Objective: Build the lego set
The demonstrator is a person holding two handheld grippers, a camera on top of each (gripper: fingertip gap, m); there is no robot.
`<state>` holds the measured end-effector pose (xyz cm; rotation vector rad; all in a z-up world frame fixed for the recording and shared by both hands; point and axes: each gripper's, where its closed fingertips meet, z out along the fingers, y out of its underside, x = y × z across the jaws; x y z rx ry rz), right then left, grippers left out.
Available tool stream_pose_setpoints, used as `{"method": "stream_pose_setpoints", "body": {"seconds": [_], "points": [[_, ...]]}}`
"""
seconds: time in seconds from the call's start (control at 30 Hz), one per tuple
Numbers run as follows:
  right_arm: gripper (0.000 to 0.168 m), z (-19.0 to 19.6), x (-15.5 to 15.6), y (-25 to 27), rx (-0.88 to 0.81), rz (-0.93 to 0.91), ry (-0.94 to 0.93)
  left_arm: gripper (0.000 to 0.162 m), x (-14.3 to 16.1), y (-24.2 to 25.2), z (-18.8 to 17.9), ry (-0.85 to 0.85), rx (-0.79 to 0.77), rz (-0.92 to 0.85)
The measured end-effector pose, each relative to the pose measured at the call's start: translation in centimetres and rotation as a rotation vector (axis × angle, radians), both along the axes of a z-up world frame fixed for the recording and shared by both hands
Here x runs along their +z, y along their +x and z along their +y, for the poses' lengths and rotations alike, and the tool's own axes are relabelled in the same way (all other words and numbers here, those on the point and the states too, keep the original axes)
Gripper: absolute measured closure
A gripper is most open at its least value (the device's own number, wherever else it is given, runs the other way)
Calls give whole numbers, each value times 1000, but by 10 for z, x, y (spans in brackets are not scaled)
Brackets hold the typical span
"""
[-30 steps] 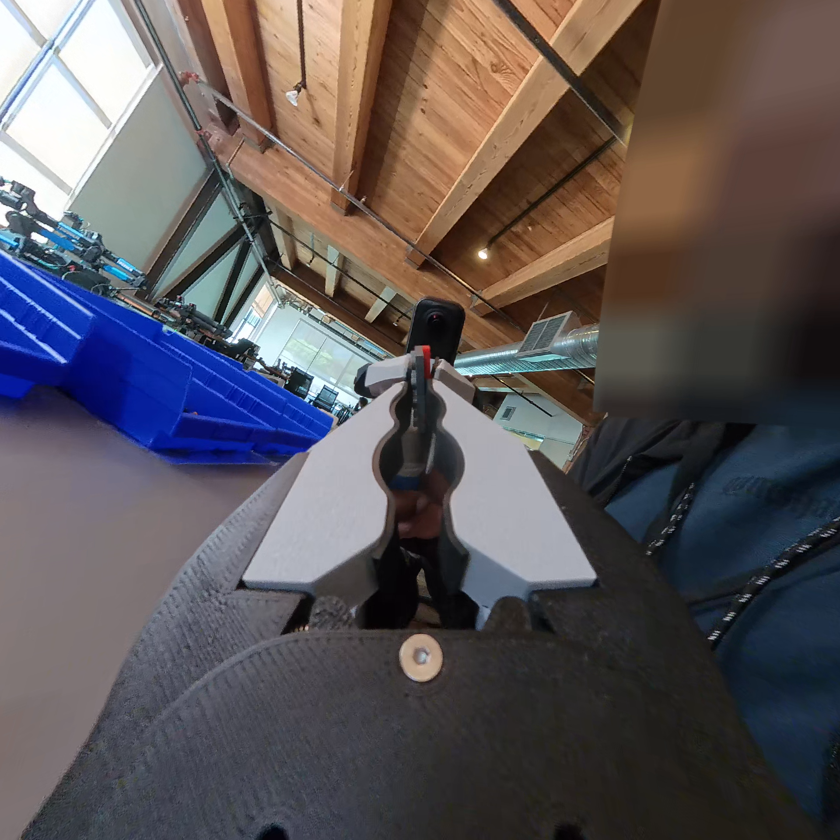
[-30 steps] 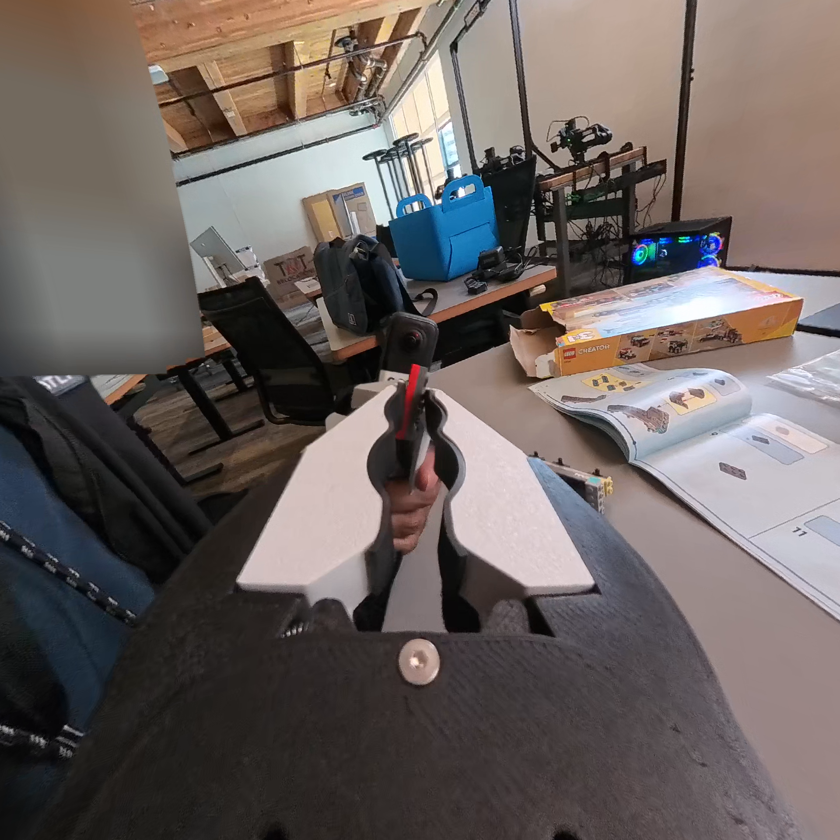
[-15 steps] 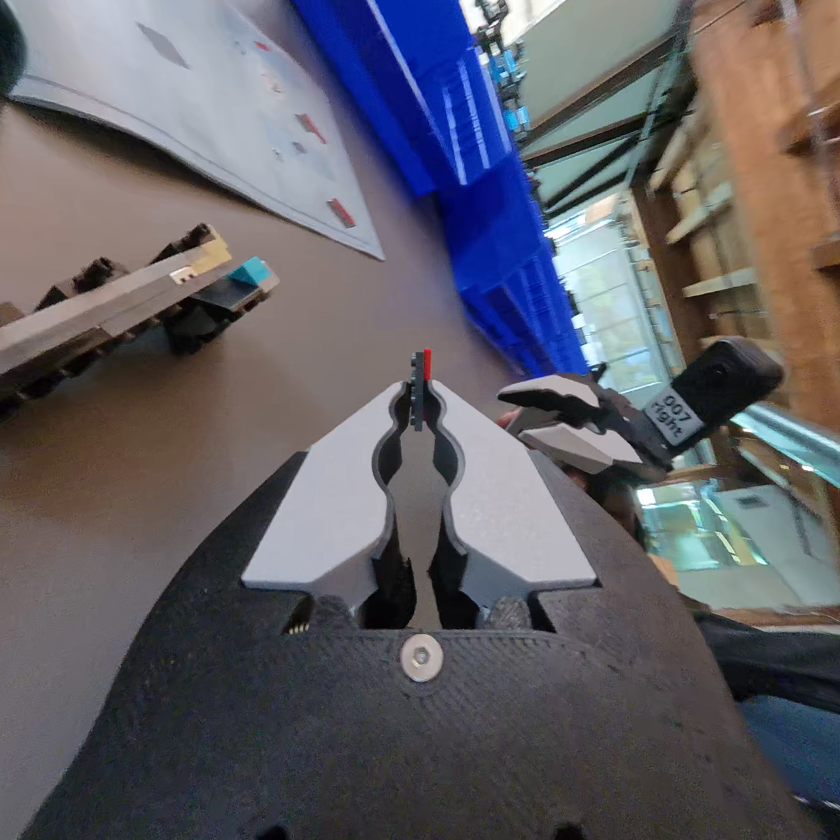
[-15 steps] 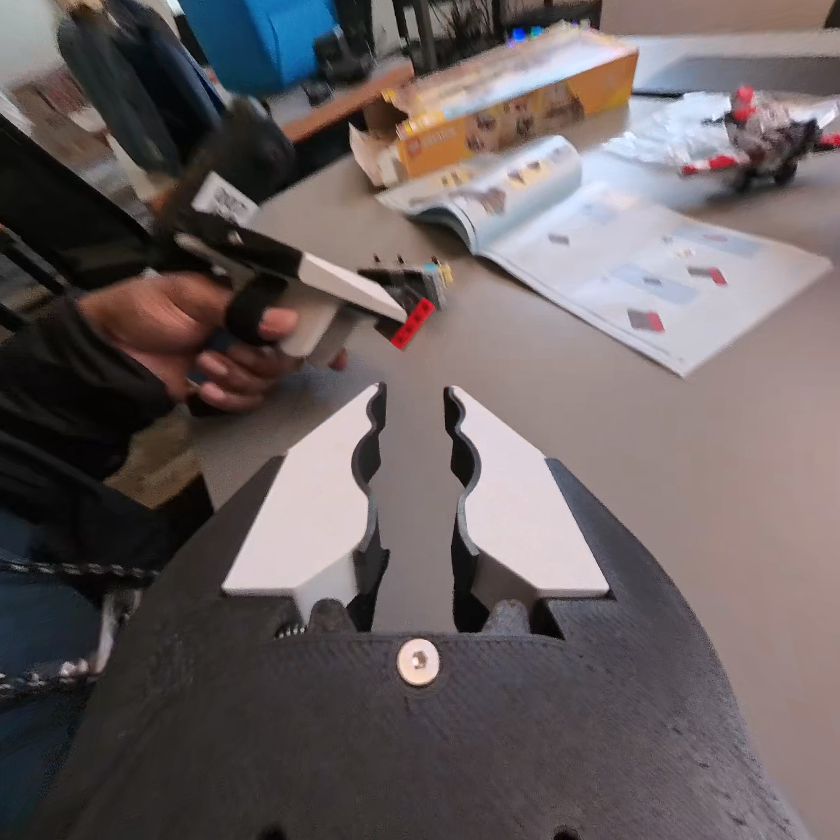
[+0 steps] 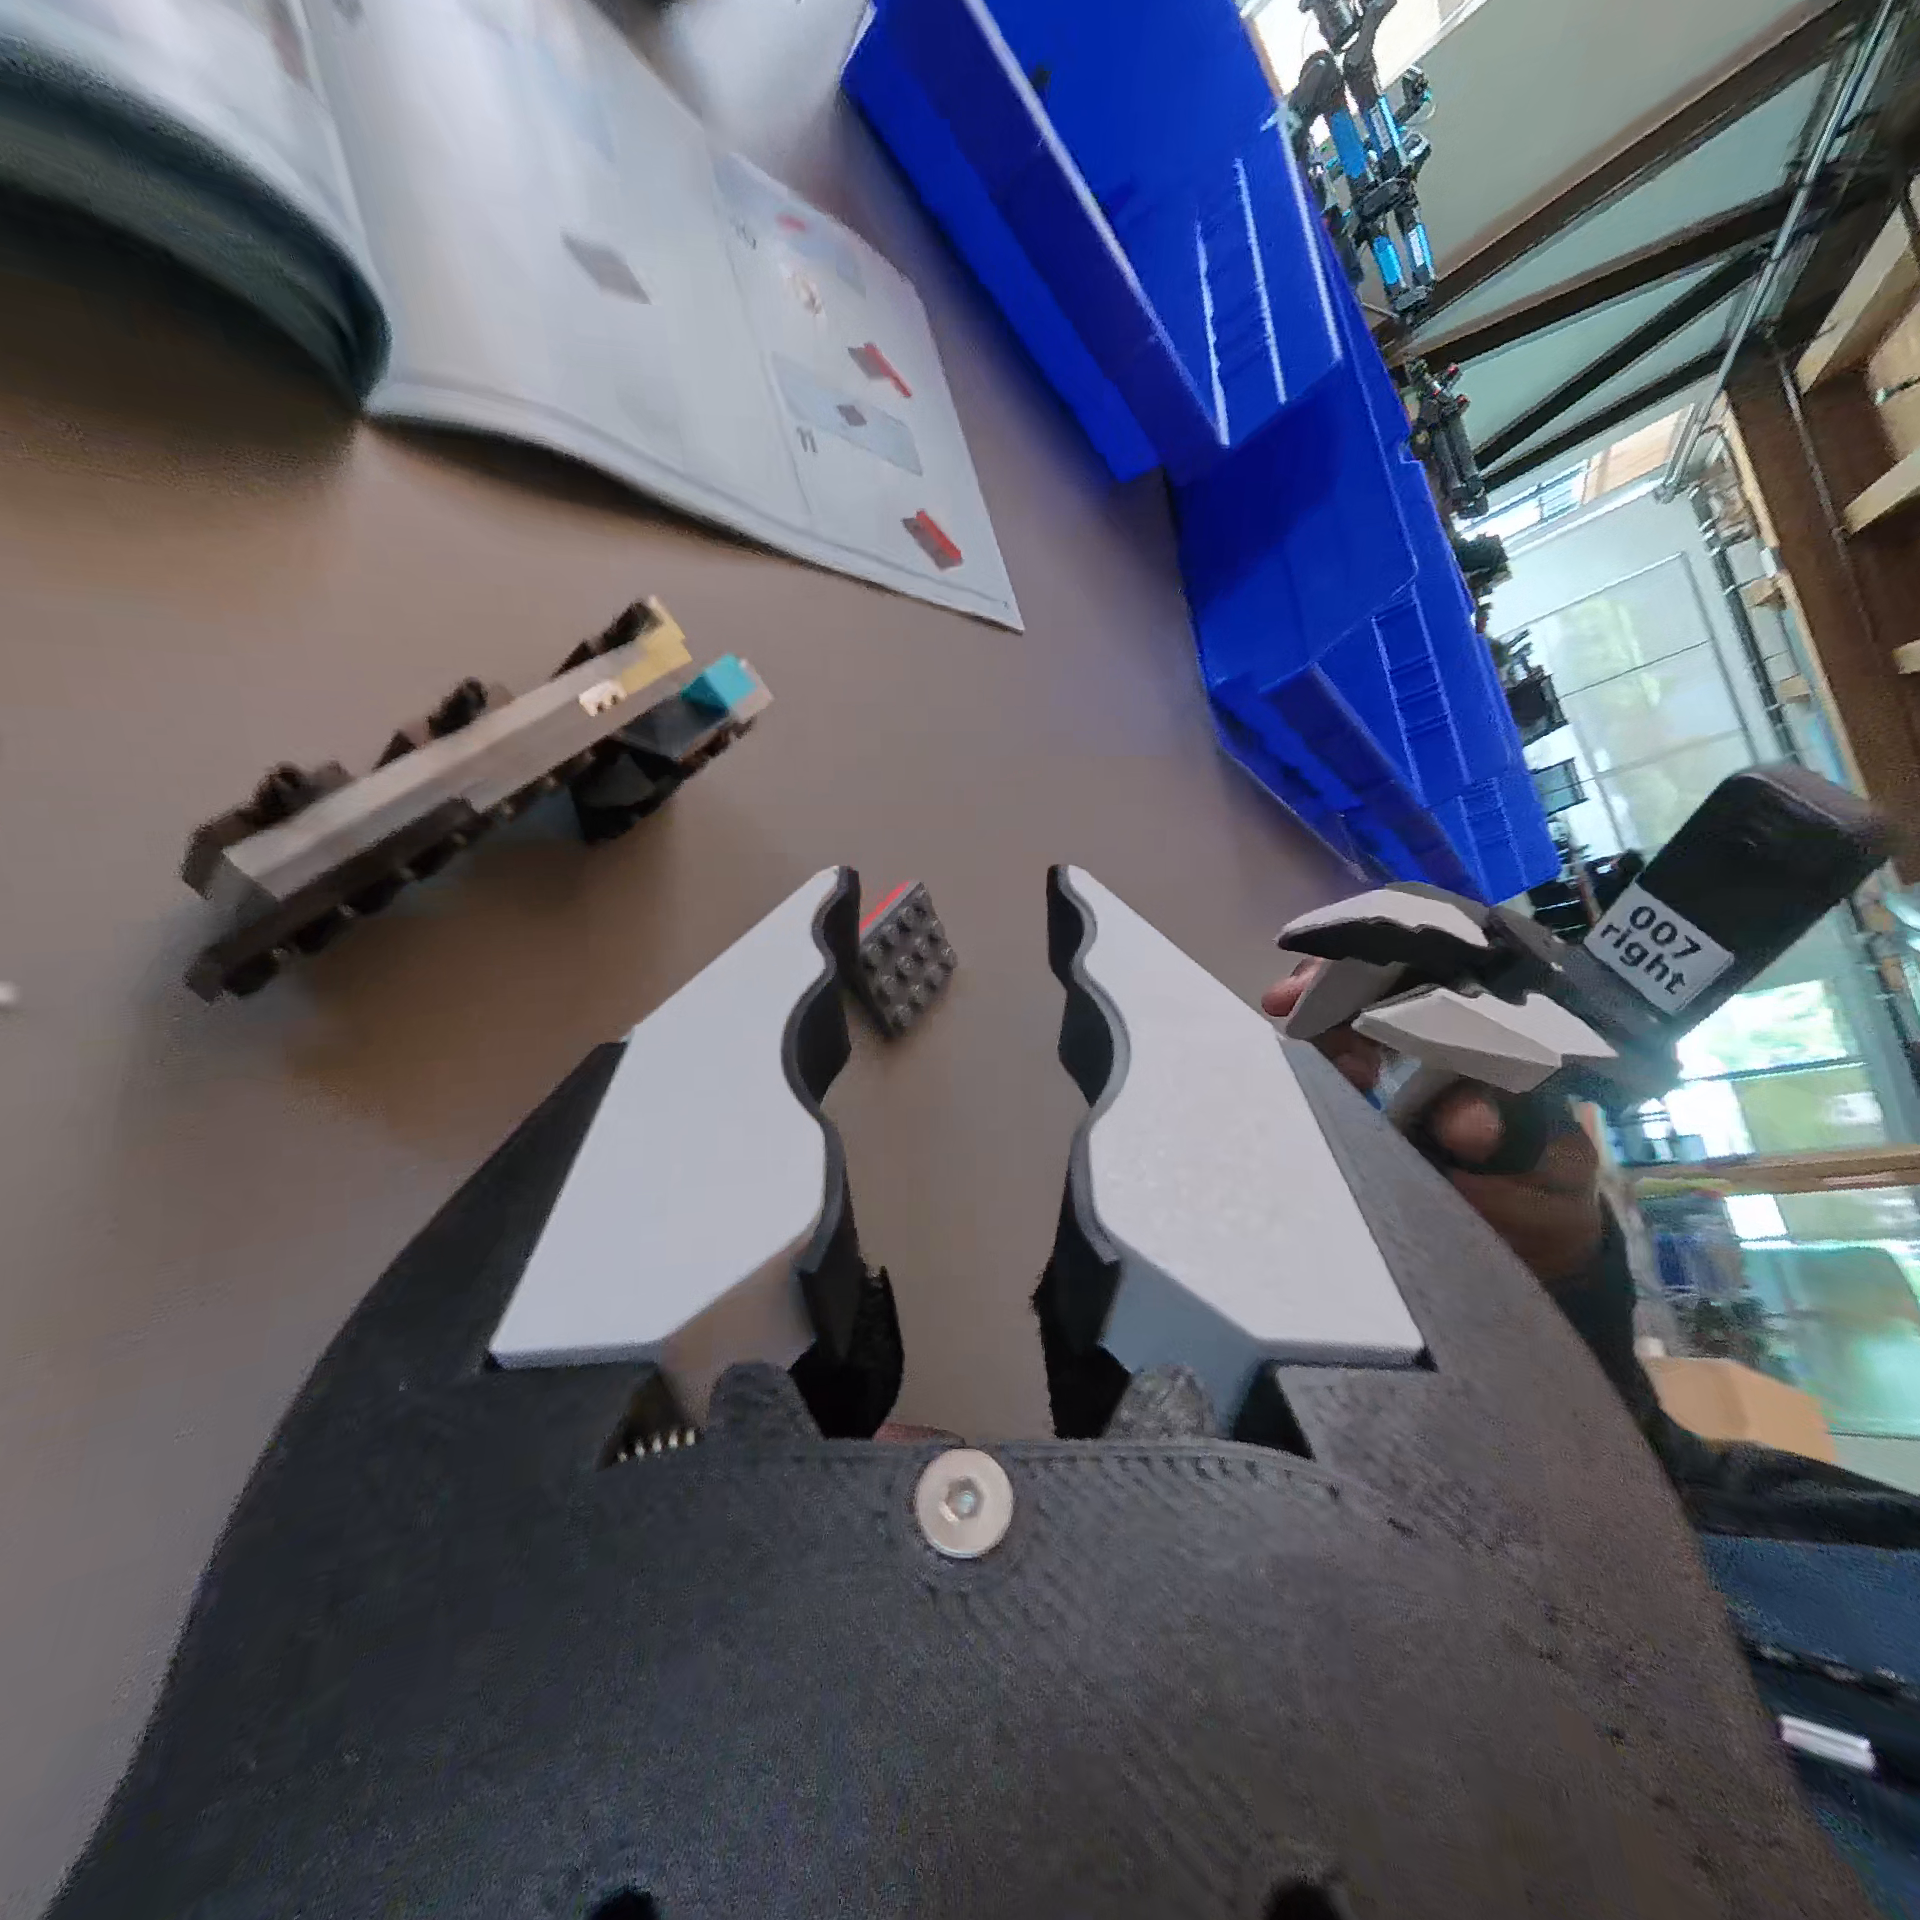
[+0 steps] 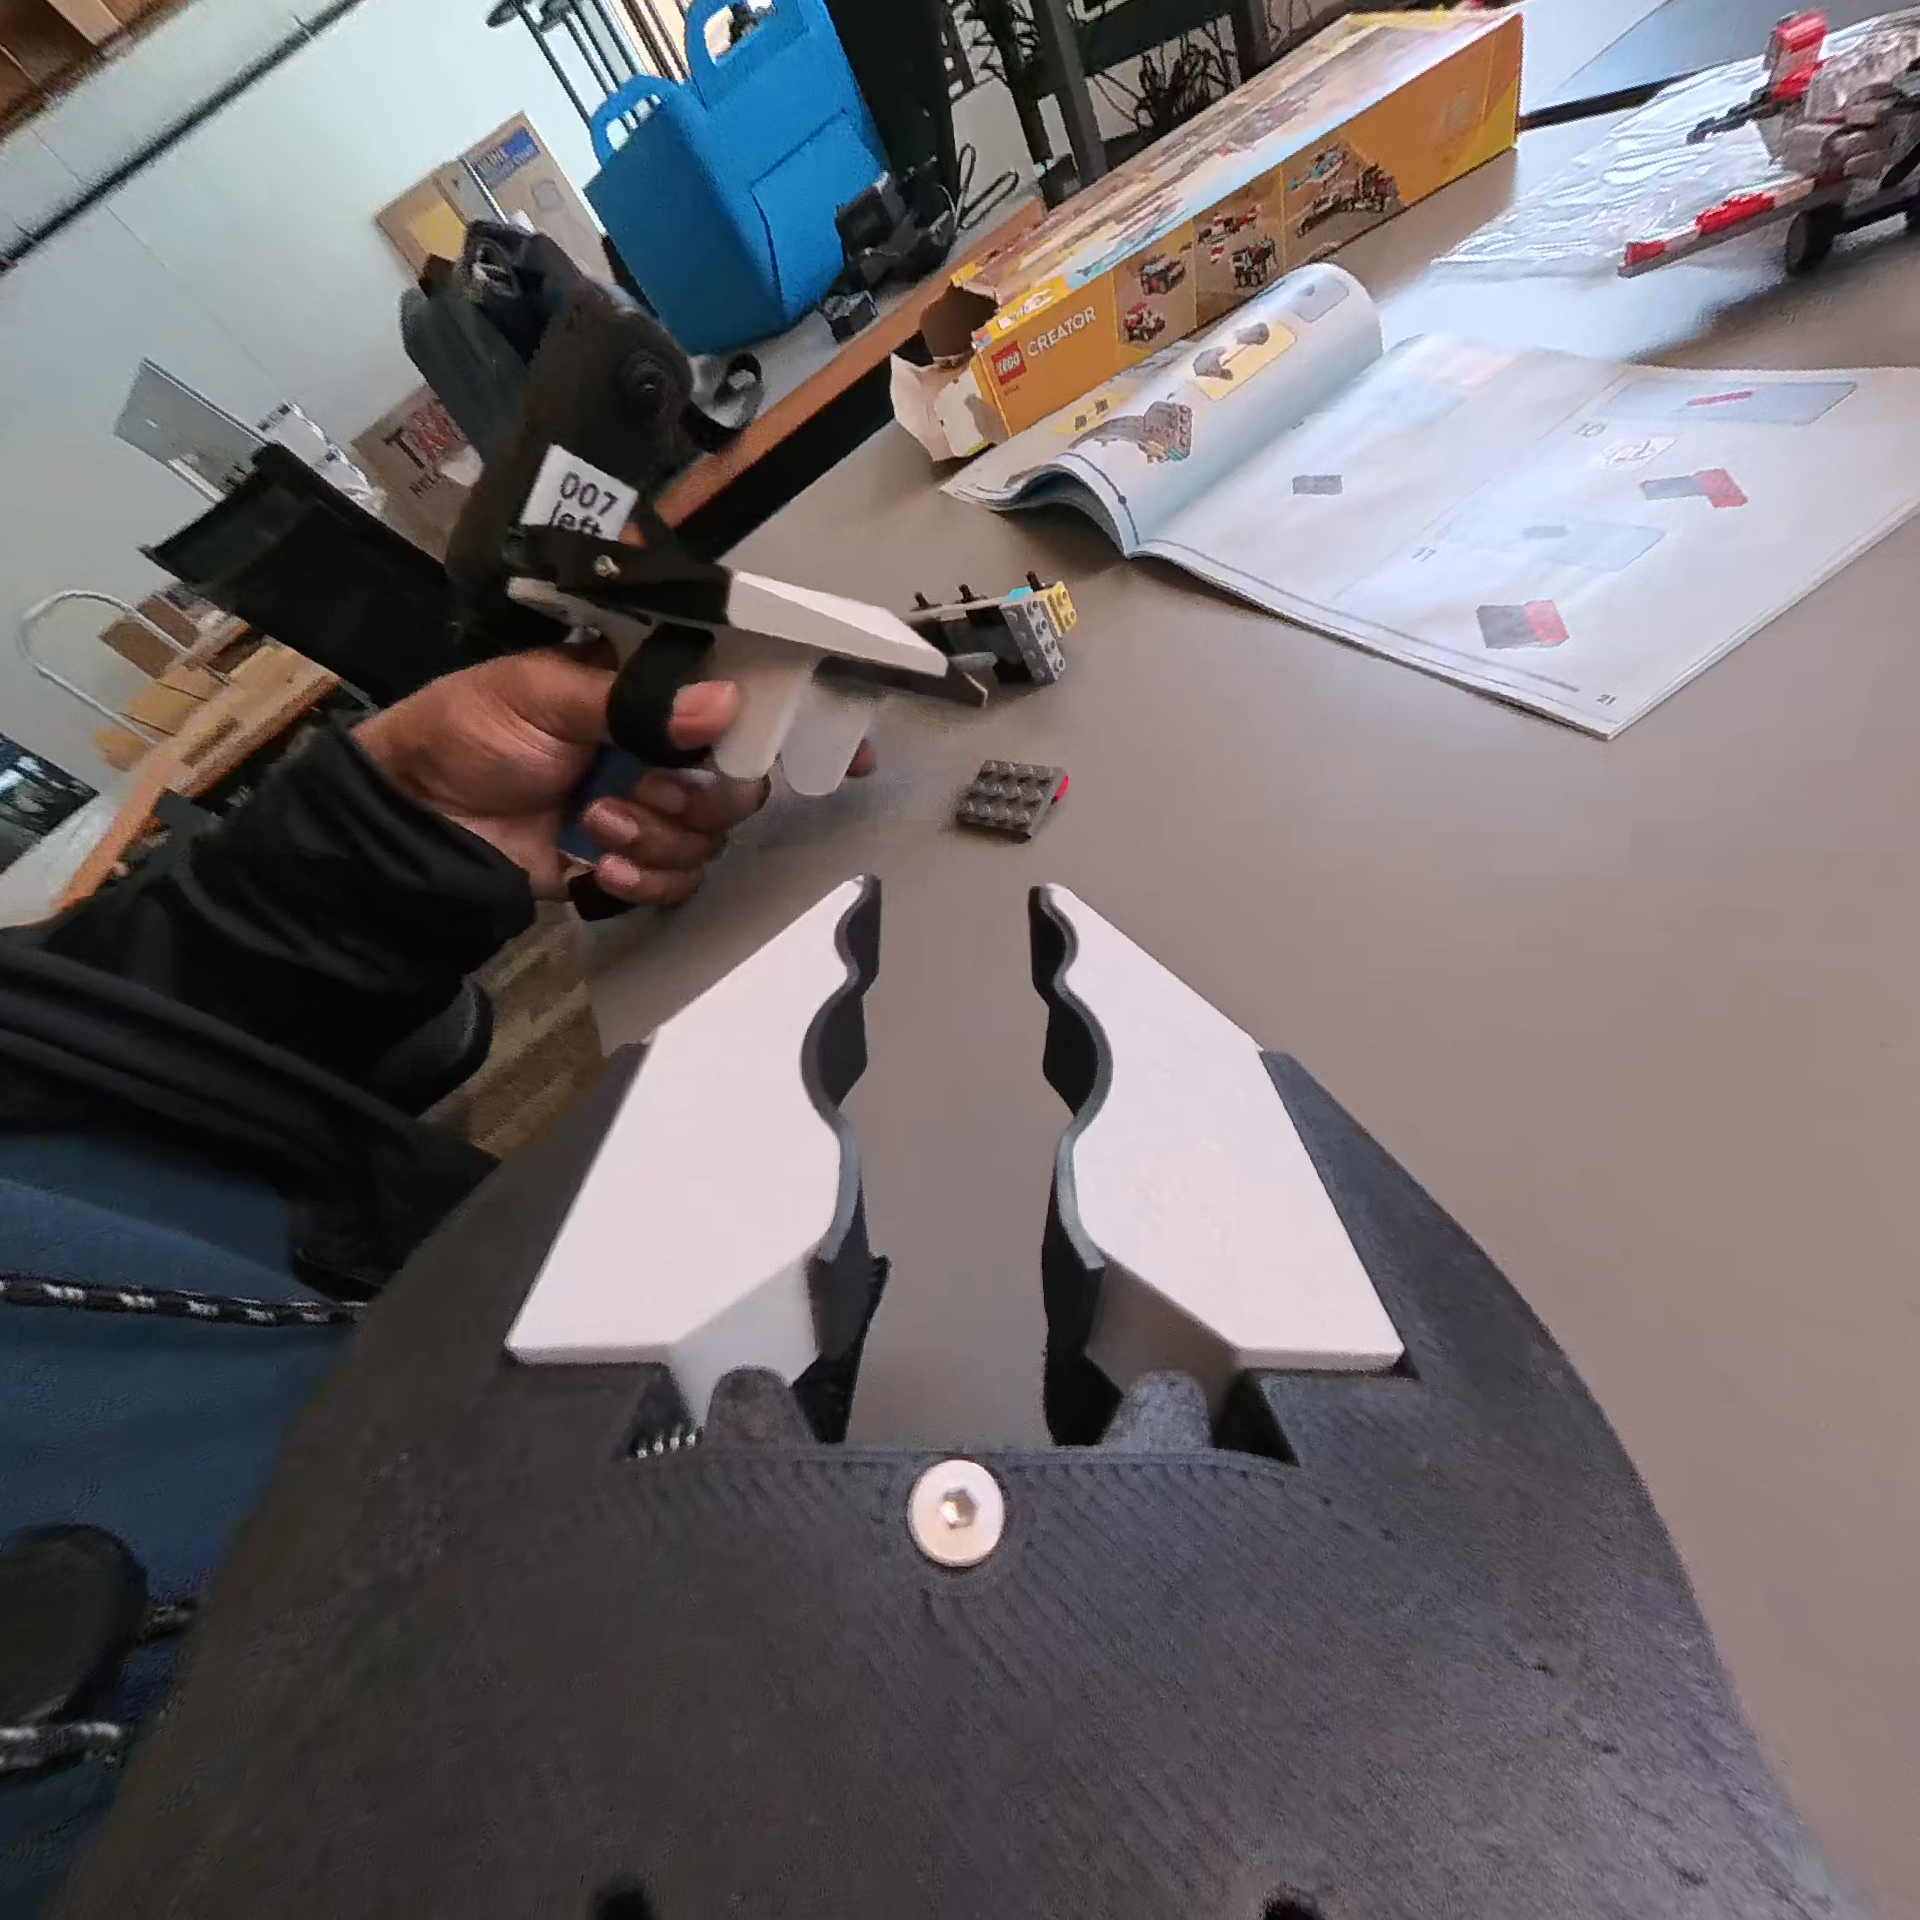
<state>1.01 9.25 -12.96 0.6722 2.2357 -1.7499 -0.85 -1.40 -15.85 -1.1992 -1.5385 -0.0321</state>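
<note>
A dark grey studded plate with a red piece under it (image 5: 906,958) lies flat on the brown table, free of any grasp; it also shows in the right wrist view (image 6: 1010,796). My left gripper (image 5: 951,883) is open just above it, jaws wide, and also shows in the right wrist view (image 6: 935,665). My right gripper (image 6: 954,902) is open and empty, a short way before the plate; it shows in the left wrist view (image 5: 1340,982) at the right. A partly built dark grey and black model (image 5: 468,769) with teal and tan bricks lies to the left, also seen in the right wrist view (image 6: 1023,629).
An open instruction booklet (image 6: 1507,499) lies beyond the model, also in the left wrist view (image 5: 623,260). A yellow set box (image 6: 1247,229) and a finished grey and red model (image 6: 1818,114) stand at the back. Blue bins (image 5: 1247,343) line the table's far side. There is about 12 cm between the tips of the two grippers.
The left gripper held the grey and red plate pinched a half second ago; its jaws have opened and the plate now lies on the table. The right gripper had opened earlier and drawn back.
</note>
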Motion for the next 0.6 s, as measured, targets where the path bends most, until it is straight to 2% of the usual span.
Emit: {"method": "stream_pose_setpoints", "body": {"seconds": [0.13,0.33,0.47,0.6], "points": [[138,3,6,-3,8,-27,-55,113,22,-4,-13,-144,-11,109],[130,-2,14,-27,-19,66,-48,98,55,-29,-28,-371,-42,268],[123,-14,39,-59,-54,179,-90,91,74,-63,-29,-475,-96,369],[122,-33,63,-97,-69,332,-124,83,82,-106,-21,-593,-241,423]]}}
